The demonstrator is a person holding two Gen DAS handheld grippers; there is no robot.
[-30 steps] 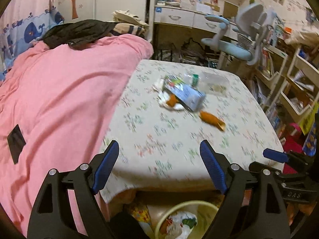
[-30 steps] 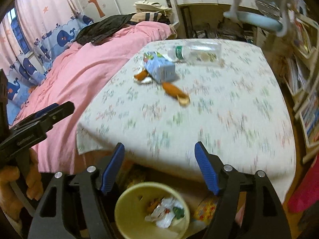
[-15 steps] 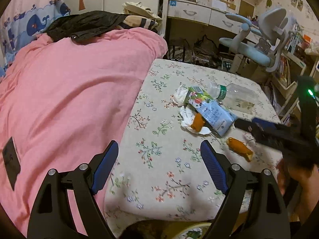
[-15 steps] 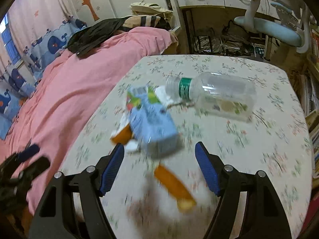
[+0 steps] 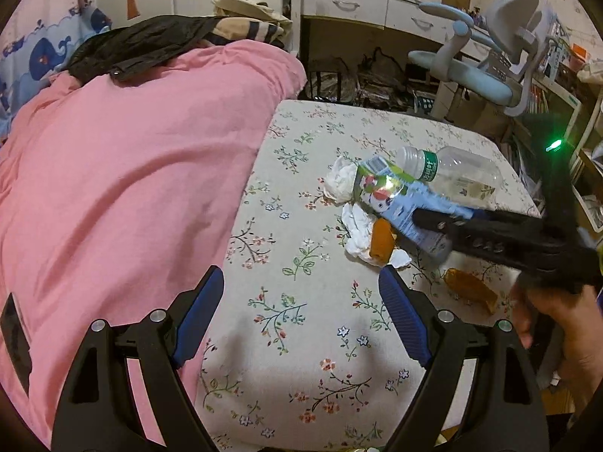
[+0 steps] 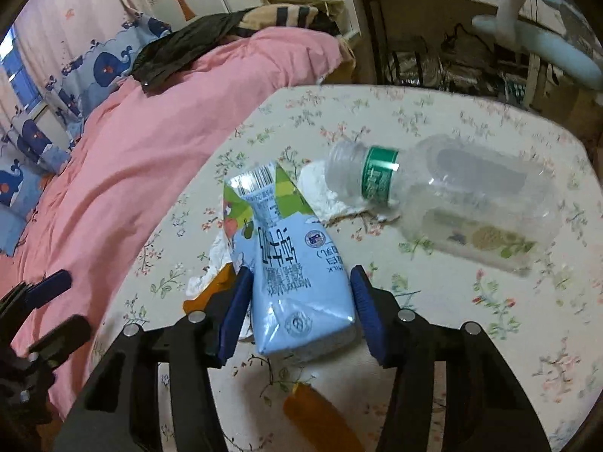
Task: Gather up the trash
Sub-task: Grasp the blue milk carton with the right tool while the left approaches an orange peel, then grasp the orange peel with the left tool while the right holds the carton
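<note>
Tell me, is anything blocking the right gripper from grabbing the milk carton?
Nothing visible does. The right gripper is open with the milk carton already between its fingers. An orange peel and tissue lie under the carton's left side, and the plastic bottle sits apart to the right.

The left wrist camera sits back at the near edge of the bench [image 5: 301, 324], looking across it toward the desk. The right wrist camera looks down from close above the milk carton [image 6: 297, 275]. Both views share the carton [image 5: 392, 196], the plastic bottle [image 6: 452, 203] and the pink bed [image 5: 132, 173].
</note>
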